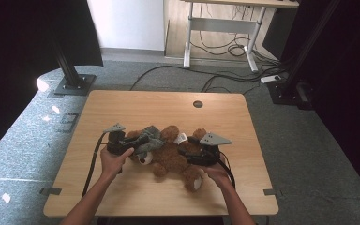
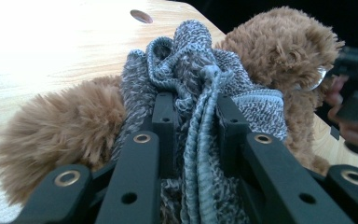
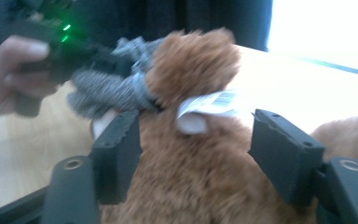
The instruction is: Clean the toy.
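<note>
Wood table (image 1: 122, 108) sits mid-frame in the high view, grey carpet round it, cables + desk legs at top. Brown teddy bear (image 1: 171, 157) lies at table centre w/ grey knit cloth (image 1: 151, 138) bunched at its head, left of centre. Left gripper (image 2: 193, 116) is clamped on a fold of that cloth, jaws nearly closed. Right gripper (image 3: 196, 135) has jaws spread wide either side of the bear's body; they grip nothing. White tag (image 3: 214, 102) on bear between them.
</note>
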### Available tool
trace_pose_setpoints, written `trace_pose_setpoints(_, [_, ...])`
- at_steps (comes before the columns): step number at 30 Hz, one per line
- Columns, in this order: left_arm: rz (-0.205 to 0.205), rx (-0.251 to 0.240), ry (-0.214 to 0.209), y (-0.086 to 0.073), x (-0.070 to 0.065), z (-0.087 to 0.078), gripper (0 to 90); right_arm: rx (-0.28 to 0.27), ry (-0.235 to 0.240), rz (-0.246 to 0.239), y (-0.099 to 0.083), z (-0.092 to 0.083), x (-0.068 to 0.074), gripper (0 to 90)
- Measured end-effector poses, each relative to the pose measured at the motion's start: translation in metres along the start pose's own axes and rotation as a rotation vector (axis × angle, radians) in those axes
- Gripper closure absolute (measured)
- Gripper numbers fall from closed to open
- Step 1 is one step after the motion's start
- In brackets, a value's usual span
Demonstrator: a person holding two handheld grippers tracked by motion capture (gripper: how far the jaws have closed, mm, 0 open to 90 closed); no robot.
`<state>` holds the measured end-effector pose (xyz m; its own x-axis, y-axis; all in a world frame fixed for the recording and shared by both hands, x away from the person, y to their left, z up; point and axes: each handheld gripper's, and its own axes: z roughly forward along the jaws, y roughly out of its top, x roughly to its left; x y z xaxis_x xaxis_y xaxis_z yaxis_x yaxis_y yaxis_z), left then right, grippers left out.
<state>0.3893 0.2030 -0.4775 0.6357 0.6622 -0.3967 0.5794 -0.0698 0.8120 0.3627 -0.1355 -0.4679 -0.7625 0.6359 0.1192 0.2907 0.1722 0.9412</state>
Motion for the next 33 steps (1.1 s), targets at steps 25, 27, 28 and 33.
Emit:
trace_pose_setpoints(25, [-0.015,-0.019,-0.051,-0.02,-0.016,-0.023,73.1,0.236,-0.021,-0.067,-0.032,0.02,0.011,45.9])
trace_pose_setpoints(27, [-0.01,-0.03,-0.077,-0.011,-0.021,-0.028,72.9,0.224,-0.014,-0.087,-0.032,0.018,0.011,49.0])
trace_pose_setpoints(28, [-0.004,-0.034,-0.085,-0.008,-0.024,-0.03,72.8,0.218,-0.01,-0.089,-0.033,0.018,0.011,49.6])
trace_pose_setpoints(33, [0.05,-0.082,-0.133,0.025,-0.046,-0.035,72.6,0.195,-0.001,-0.111,-0.035,0.016,0.009,52.0])
